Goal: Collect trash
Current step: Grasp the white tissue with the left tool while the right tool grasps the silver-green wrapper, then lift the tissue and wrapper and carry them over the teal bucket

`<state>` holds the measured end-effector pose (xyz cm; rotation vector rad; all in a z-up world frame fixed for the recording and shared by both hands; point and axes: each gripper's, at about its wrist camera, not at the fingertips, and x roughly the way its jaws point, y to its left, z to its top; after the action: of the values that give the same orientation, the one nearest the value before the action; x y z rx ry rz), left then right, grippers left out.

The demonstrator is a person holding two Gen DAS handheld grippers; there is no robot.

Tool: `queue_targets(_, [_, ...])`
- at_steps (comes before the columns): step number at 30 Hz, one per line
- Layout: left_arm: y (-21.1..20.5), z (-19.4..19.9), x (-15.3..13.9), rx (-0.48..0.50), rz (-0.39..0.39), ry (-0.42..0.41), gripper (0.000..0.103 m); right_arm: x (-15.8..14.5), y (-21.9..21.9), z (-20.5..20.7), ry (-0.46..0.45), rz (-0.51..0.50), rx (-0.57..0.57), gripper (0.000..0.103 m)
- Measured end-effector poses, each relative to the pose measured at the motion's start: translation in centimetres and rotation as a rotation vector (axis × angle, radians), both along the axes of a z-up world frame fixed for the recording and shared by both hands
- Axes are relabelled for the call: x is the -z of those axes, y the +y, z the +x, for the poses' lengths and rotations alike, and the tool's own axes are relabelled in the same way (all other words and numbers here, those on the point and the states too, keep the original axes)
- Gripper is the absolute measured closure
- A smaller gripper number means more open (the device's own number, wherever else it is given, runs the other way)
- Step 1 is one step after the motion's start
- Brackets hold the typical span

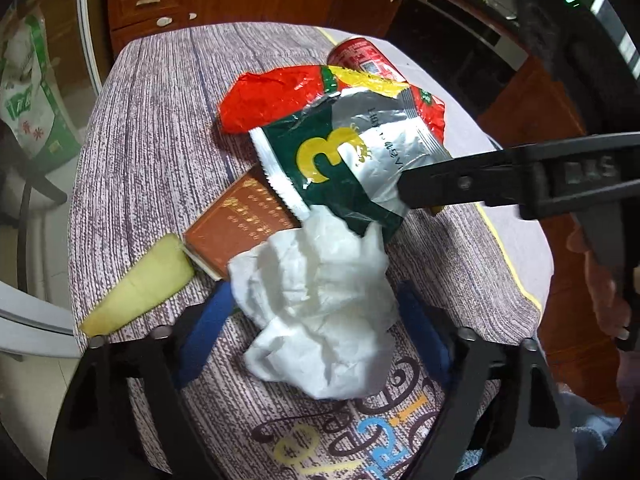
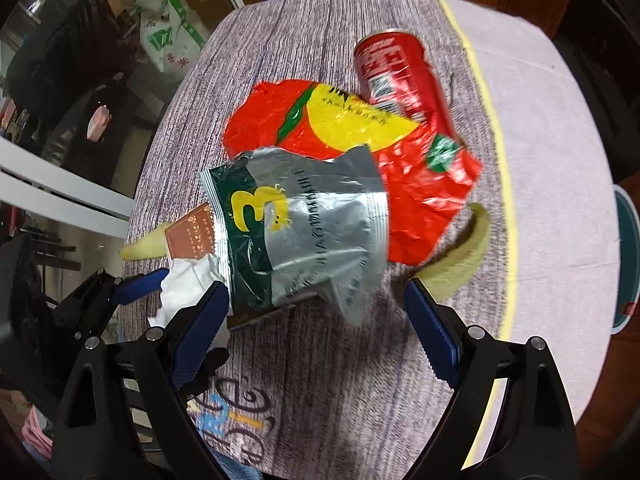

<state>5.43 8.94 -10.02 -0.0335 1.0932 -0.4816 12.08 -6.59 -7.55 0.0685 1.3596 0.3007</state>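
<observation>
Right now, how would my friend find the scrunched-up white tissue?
Look at the round table with the striped grey cloth, at its pile of trash. Beside the green-and-silver snack bag lies the crumpled tissue, the only plain white, soft-looking piece there.

left tool: black arms, blue pads, silver screws | right tool: same

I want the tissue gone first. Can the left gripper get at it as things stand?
Probably yes: the left gripper is open astride the tissue, whose near side lies bare. Only the far edge sits under the green wrapper.
</observation>
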Motion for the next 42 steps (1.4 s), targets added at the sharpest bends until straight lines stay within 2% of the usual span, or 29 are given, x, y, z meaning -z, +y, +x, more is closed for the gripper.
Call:
queue_targets(2, [0.5, 0.1, 0.1, -0.001, -0.007, -0.001, 0.04, 0.5, 0.3, 0.3, 0.012, 0.01, 0.005, 0.018])
queue_targets(7, [1.1, 0.1, 0.1, -0.004, -0.013, 0.01, 0.043, 1.5, 1.4, 0.9, 0.018, 0.001, 0.002, 0.019])
queue_targets(10, [0.9, 0.1, 0.2, -0.011, -0.006, 0.029, 0.042, 1.8, 2.0, 1.0, 0.015, 0.0, -0.002, 0.04])
queue_targets(11, [0.8, 0.0, 0.1, -0.009, 0.001, 0.023, 0.042, 1.8, 2.1, 1.0, 0.017, -0.002, -0.006, 0.056])
queue_targets(15, [0.5, -0.1, 0.1, -0.007, 0.03, 0.008, 0.046, 1.4, 2.6, 0.3, -0.002, -0.012, -0.044, 0.068])
queue_targets(17, [0.2, -0.4, 0.1, -0.009, 0.066, -0.01, 0.073, 0.8, 2.7, -0.3, -0.032, -0.023, -0.065, 0.073])
queue_targets(18, [0.2, -0.4, 0.0, 0.001, 0.05, -0.003, 0.078, 0.4, 2.6, -0.6, -0.048, -0.019, -0.075, 0.074])
queue_targets(19, [0.2, -0.7, -0.2, 0.008, 0.038, -0.002, 0.089, 0.1, 2.5, -0.7, -0.052, -0.015, -0.081, 0.074])
queue_targets(20, [0.1, -0.8, -0.4, 0.005, 0.048, -0.012, 0.092, -0.4, 2.5, -1.0, -0.067, -0.021, -0.087, 0.075])
queue_targets(21, [0.1, -1.0, -0.7, -0.003, 0.066, -0.03, 0.092, -0.7, 2.2, -1.2, -0.079, -0.031, -0.09, 0.081])
queue_targets(22, [0.0, -1.0, -1.0, -0.009, 0.068, -0.037, 0.093, -1.1, 2.1, -1.3, -0.096, -0.037, -0.09, 0.083])
queue_targets(31, [-0.5, -0.7, -4.9, -0.024, 0.047, -0.106, 0.094, -5.3, -2.7, -2.3, -0.205, -0.017, -0.019, 0.084])
queue_targets(42, [-8.4, 1.0, -7.0, 0.108, 0.047, -0.143, 0.093, -7.7, -13.5, -3.0, -0.262, -0.093, 0.15, 0.084])
